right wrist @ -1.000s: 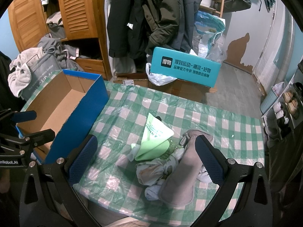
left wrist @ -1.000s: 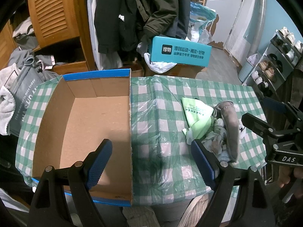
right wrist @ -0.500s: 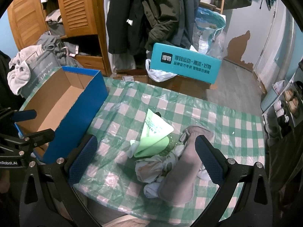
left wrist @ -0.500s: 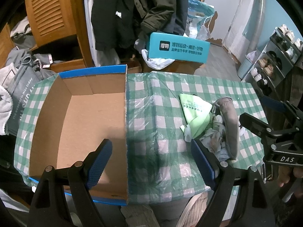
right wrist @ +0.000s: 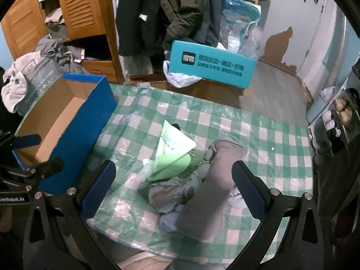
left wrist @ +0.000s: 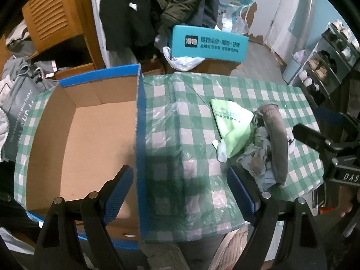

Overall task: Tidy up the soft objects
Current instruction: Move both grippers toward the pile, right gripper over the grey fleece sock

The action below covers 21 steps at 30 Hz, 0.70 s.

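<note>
Nothing sorted yet: box at frame left is empty, soft pile sits on tabletop, both grippers' fingers apart, holding nothing.

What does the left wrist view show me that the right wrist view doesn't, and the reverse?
Only the left wrist view: the whole bare floor of the blue-sided cardboard box, and the open left tongs hanging over its right wall.

Only the right wrist view: the box's blue outer wall, the open right tongs above the pile, and the wooden louvred cabinet doors in full.

Both: the green checked tablecloth, pale green folded bag, grey rolled cloth and teal printed carton.
</note>
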Tool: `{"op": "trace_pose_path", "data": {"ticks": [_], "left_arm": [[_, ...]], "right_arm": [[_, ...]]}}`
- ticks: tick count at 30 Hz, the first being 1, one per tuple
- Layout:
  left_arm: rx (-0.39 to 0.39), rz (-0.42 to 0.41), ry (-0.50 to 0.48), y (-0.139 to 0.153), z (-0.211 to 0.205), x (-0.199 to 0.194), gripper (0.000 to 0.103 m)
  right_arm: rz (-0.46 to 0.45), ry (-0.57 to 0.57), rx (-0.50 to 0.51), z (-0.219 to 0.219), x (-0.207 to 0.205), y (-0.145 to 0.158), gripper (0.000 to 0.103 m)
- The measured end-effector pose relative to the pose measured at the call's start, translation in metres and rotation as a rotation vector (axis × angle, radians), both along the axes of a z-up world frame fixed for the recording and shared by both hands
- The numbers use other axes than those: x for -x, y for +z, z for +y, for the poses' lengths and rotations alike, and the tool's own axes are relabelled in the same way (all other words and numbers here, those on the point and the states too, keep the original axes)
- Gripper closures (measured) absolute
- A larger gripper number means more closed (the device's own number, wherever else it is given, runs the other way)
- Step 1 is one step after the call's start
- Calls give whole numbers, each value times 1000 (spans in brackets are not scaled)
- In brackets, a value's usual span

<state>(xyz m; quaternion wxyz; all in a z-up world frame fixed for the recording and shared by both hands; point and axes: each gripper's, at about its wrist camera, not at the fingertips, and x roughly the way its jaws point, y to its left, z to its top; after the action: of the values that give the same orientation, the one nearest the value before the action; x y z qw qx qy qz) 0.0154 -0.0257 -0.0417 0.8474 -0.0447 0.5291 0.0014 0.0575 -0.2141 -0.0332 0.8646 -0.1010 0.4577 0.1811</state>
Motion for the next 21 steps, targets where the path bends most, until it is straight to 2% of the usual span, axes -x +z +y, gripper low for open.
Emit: {"op": "trace_pose_path", "data": {"ticks": [11, 21], "left_arm": [[13, 48, -49, -18, -18, -13, 17], [17, 86, -101, -36, -42, -27, 17]], "right_arm": [[49, -75, 3, -29, -19, -11, 2], [122, -136, -3, -50, -38, -35, 2]]}}
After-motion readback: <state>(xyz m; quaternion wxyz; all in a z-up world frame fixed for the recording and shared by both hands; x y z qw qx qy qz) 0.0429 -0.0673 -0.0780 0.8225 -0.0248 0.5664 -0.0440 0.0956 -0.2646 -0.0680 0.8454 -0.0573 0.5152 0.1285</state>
